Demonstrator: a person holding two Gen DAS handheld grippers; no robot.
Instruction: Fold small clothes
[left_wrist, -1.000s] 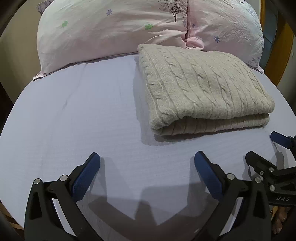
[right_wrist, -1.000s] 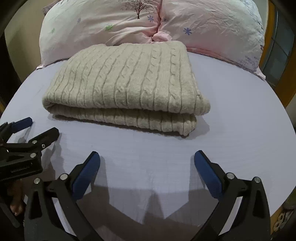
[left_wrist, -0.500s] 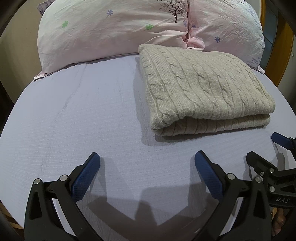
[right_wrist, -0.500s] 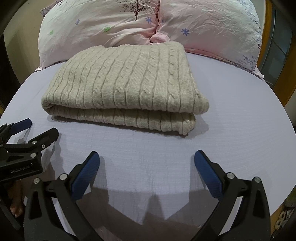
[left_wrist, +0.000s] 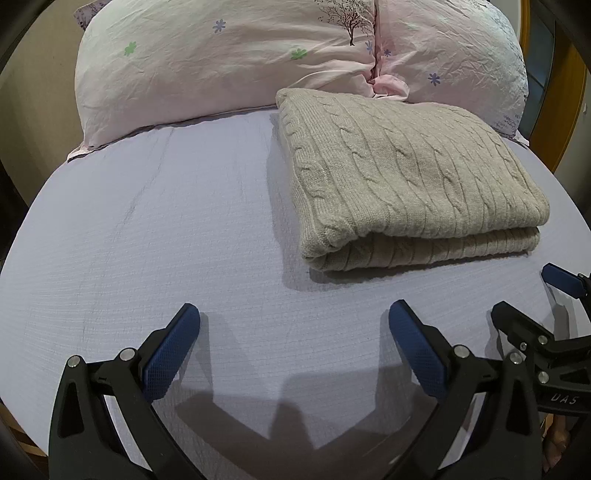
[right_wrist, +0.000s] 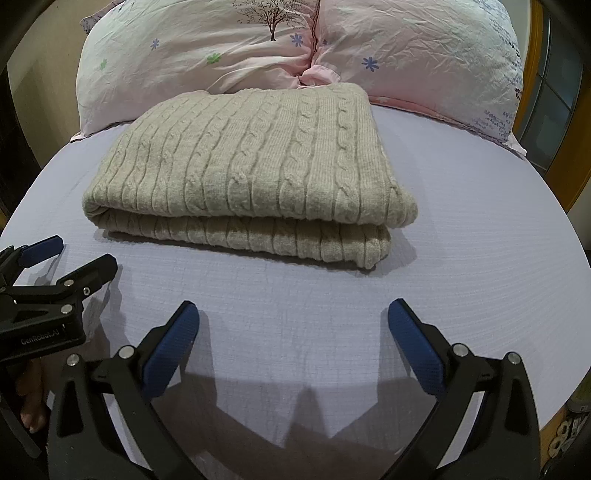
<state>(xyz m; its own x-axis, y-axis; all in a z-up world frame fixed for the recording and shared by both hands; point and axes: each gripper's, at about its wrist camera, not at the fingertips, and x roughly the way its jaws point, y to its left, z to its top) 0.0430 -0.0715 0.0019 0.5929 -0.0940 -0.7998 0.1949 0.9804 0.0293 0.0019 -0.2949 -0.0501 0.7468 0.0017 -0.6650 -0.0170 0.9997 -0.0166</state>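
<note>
A beige cable-knit sweater (left_wrist: 402, 173) lies folded in a neat rectangle on the lilac bed sheet (left_wrist: 147, 240), close to the pillows. It also shows in the right wrist view (right_wrist: 255, 173). My left gripper (left_wrist: 293, 317) is open and empty, above the sheet in front of the sweater and to its left. My right gripper (right_wrist: 293, 317) is open and empty, in front of the sweater's near folded edge. Each gripper shows at the edge of the other's view: the right gripper (left_wrist: 528, 295) and the left gripper (right_wrist: 74, 254).
Two pink flowered pillows (right_wrist: 207, 48) (right_wrist: 424, 55) lie behind the sweater at the head of the bed. A wooden frame (left_wrist: 569, 92) stands at the right. The sheet's edge drops off at the near right (right_wrist: 554, 387).
Both grippers have drifted slightly; the sweater sits a little lower and closer in both views. Nothing was taken hold of or let go.
</note>
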